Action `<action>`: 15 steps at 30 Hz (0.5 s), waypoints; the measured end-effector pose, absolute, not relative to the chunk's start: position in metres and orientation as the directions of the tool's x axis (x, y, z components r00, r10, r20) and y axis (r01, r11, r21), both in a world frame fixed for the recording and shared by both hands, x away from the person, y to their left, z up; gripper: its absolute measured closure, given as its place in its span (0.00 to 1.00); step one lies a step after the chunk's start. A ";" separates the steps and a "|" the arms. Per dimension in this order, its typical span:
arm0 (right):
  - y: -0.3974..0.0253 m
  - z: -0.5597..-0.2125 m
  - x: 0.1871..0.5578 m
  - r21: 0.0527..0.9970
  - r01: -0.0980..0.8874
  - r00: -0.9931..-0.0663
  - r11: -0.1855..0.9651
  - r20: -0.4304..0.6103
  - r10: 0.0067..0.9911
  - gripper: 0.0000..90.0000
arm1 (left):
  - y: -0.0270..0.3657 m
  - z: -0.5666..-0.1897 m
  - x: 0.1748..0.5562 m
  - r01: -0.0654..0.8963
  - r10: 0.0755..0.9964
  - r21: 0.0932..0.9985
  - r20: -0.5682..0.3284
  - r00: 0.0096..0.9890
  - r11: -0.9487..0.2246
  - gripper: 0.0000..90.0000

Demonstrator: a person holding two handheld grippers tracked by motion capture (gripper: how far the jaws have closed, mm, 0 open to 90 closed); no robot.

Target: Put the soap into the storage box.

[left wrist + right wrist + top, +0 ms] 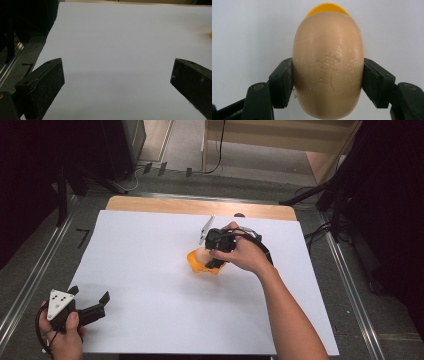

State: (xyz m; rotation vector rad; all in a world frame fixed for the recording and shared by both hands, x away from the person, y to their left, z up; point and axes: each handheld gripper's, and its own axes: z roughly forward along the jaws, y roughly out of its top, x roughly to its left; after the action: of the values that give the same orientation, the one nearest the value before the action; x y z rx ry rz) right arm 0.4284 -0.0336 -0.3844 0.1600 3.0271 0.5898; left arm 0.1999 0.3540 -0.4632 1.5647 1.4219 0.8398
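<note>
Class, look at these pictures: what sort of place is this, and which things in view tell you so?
Probably a lab or studio set up for recording handling tasks. A table is covered with plain white paper, dark stands and cables surround it, and the right tongs grip a bar of soap.

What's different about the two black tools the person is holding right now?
The right tool is clamped on a beige soap bar; the left tool stands open with nothing between its jaws. The right tool sits mid-table over a yellow dish; the left tool rests near the white sheet's near-left corner. Both have two black jaws and are hand-held.
</note>
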 end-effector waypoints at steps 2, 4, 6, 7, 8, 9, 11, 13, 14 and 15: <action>-0.033 -0.386 0.430 0.369 0.106 -0.992 0.923 -0.029 0.126 0.36 | 0.354 -0.463 0.200 0.427 0.989 0.904 -0.058 0.132 -0.004 0.00; -0.032 -0.388 0.432 0.367 0.103 -0.992 0.925 -0.028 0.121 0.36 | 0.354 -0.463 0.200 0.426 0.990 0.905 -0.061 0.131 -0.001 0.00; -0.031 -0.389 0.432 0.365 0.111 -0.993 0.924 -0.006 0.122 0.36 | 0.354 -0.463 0.200 0.426 0.989 0.905 -0.061 0.131 0.000 0.00; -0.031 -0.390 0.433 0.365 0.104 -0.993 0.925 -0.012 0.117 0.36 | 0.354 -0.463 0.200 0.426 0.989 0.905 -0.061 0.131 -0.001 0.00; -0.030 -0.390 0.433 0.362 0.109 -0.993 0.926 -0.003 0.118 0.36 | 0.354 -0.463 0.200 0.425 0.989 0.905 -0.062 0.132 0.000 0.00; -0.030 -0.390 0.433 0.358 0.116 -0.992 0.927 0.003 0.123 0.36 | 0.354 -0.463 0.200 0.425 0.989 0.905 -0.061 0.133 -0.002 0.00; -0.029 -0.391 0.435 0.346 0.113 -0.993 0.931 -0.001 0.121 0.36 | 0.354 -0.463 0.200 0.425 0.989 0.905 -0.061 0.134 -0.002 0.00; -0.029 -0.392 0.435 0.345 0.125 -0.991 0.930 -0.002 0.134 0.36 | 0.354 -0.463 0.200 0.425 0.989 0.905 -0.059 0.133 -0.003 0.00; -0.030 -0.392 0.436 0.355 0.130 -0.990 0.926 0.004 0.138 0.37 | 0.354 -0.463 0.200 0.425 0.989 0.905 -0.058 0.134 -0.004 0.00; -0.031 -0.391 0.437 0.367 0.140 -0.989 0.920 0.016 0.145 0.36 | 0.354 -0.463 0.200 0.425 0.989 0.905 -0.058 0.133 -0.004 0.00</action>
State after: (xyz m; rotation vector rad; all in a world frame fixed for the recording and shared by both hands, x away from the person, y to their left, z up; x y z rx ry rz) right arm 0.4366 -0.0307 -0.3906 0.2279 3.0665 0.5847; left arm 0.1997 0.3541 -0.4632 1.5637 1.4195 0.8400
